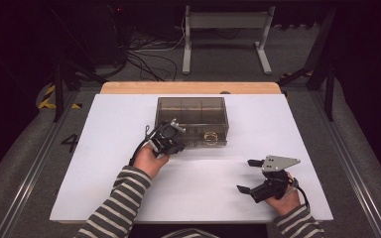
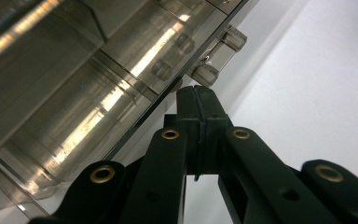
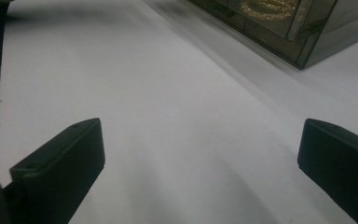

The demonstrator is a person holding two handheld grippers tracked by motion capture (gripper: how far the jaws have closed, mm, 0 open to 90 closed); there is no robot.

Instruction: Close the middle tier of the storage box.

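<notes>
Two hand-held grippers work over a white table [image 1: 104, 163]. At centre, a smoky clear plastic drawer box [image 1: 192, 113] holds a gold ring [image 1: 210, 136] near its front. At its 7 o'clock, the left gripper [image 1: 170, 139] meets the box front, jaws pressed together just below a clear knob [image 2: 209, 73]. At 4 o'clock, well apart, the right gripper [image 1: 248, 175] hovers, jaws wide apart.

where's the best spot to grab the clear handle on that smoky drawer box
Grip the clear handle across its bar, coming in from the box's front, the person's side. It stands off the drawer box on short posts, leaving a gap behind. The left gripper, jaws together, sits just beside it.
</notes>
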